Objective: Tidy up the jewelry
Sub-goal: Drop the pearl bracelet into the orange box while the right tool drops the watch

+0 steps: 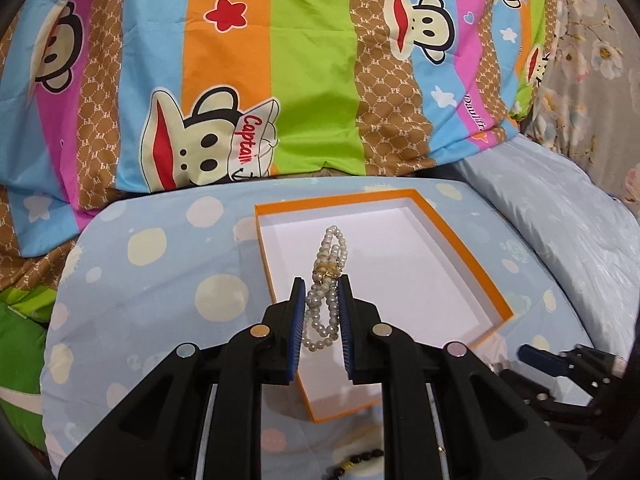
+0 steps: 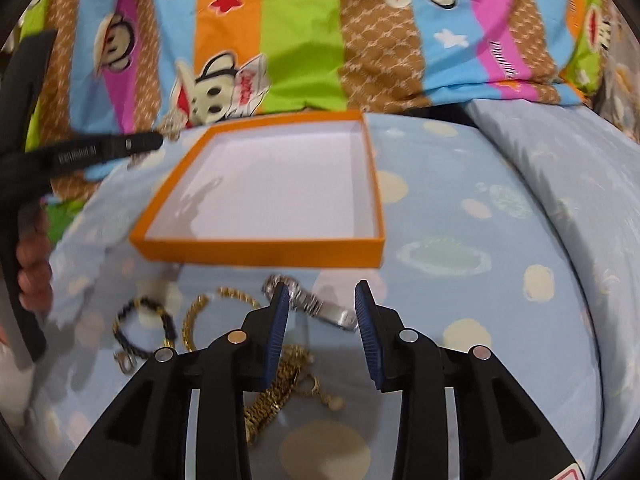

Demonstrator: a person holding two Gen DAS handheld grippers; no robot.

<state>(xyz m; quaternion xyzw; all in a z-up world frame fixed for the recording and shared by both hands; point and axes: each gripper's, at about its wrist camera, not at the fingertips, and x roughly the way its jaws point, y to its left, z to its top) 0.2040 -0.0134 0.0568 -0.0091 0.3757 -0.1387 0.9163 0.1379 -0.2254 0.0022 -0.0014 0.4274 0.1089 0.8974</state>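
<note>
My left gripper (image 1: 322,282) is shut on a white pearl bracelet (image 1: 326,280) with a gold clasp and holds it above the shallow orange box (image 1: 460,240) with a white inside. In the right wrist view the box (image 2: 260,250) holds nothing, and the left gripper (image 2: 152,142) shows at its far left corner. My right gripper (image 2: 322,290) is open over a silver watch (image 2: 316,304) on the bed. A black and gold bracelet (image 2: 144,324), a gold chain bracelet (image 2: 200,312) and a heap of gold chain (image 2: 280,396) lie in front of the box.
The box and jewelry lie on a light blue dotted cushion (image 2: 460,220). A bright striped cartoon quilt (image 1: 280,60) is bunched behind it. A pale blue pillow (image 1: 560,208) lies to the right. The right gripper (image 1: 560,364) shows at the lower right of the left wrist view.
</note>
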